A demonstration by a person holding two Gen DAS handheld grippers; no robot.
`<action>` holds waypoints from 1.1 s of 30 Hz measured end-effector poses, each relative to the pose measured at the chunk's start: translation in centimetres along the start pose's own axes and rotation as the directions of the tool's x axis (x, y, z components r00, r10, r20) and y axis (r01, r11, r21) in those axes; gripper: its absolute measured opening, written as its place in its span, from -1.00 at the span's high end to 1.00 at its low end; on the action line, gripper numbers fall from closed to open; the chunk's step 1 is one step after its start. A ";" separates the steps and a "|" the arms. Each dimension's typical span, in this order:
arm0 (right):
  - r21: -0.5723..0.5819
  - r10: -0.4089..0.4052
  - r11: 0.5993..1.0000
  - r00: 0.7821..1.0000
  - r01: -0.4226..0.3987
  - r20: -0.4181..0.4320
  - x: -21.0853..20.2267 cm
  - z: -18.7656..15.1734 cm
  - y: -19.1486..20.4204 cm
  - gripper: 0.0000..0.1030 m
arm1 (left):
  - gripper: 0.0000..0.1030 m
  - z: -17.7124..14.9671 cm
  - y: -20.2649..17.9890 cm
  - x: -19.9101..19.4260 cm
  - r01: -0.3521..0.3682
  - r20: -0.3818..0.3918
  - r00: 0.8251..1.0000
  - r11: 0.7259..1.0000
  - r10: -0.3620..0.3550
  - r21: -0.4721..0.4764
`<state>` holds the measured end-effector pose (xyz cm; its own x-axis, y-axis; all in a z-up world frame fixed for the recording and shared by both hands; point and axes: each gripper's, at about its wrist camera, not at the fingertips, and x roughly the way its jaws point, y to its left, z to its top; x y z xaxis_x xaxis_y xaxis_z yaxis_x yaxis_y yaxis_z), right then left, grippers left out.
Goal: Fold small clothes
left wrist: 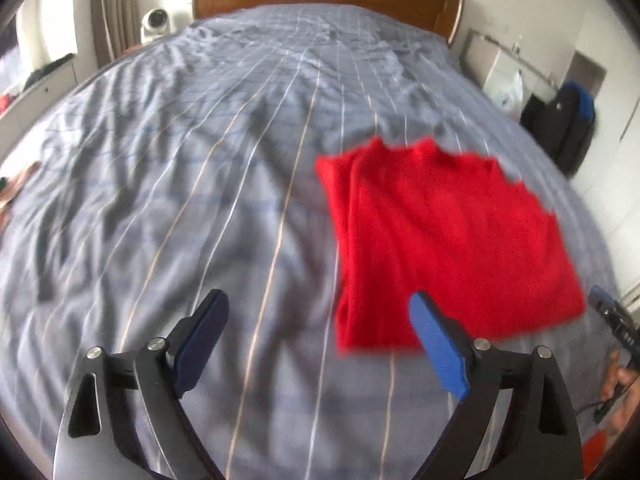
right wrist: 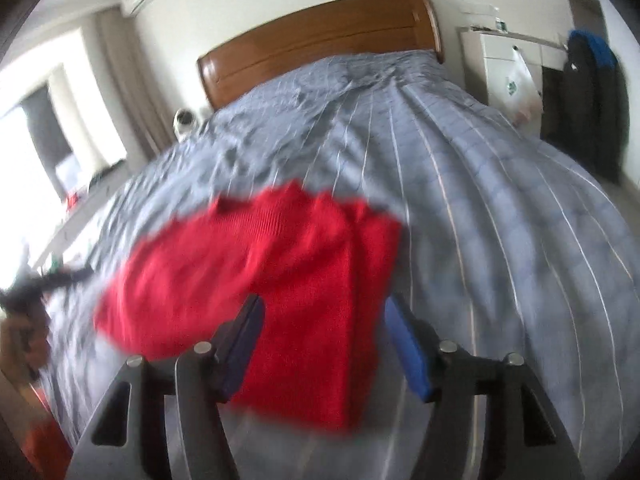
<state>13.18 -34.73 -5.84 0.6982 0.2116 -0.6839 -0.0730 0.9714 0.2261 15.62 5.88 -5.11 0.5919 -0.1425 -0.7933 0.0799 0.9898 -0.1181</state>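
Note:
A red knit garment (left wrist: 444,240) lies folded in a rough rectangle on the grey striped bedspread (left wrist: 180,184). My left gripper (left wrist: 320,304) is open and empty, above the bedspread just left of the garment's near edge. In the right wrist view the same red garment (right wrist: 280,280) lies ahead, with a folded flap along its right side. My right gripper (right wrist: 324,312) is open and empty, its fingers hovering over the garment's near right part. The other gripper's tip (left wrist: 608,308) shows at the right edge of the left wrist view.
A wooden headboard (right wrist: 320,44) stands at the far end of the bed. A white camera (left wrist: 156,22) sits at the far left. A white cabinet (right wrist: 508,64) and a dark jacket (right wrist: 580,92) stand at the right of the bed. Both views are motion-blurred.

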 end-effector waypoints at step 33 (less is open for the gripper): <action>-0.056 -0.093 0.993 0.986 0.101 0.136 -2.5 -13.0 4.0 -0.49 | -0.99 -11.2 0.7 2.0 -0.093 0.202 0.976 0.994 0.078 0.064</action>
<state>1.85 -29.99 -12.22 0.7920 0.1041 -0.6016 -0.0421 0.9923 0.1163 7.87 6.20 -13.43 0.7464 -0.0602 -0.6628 0.0755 0.9971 -0.0056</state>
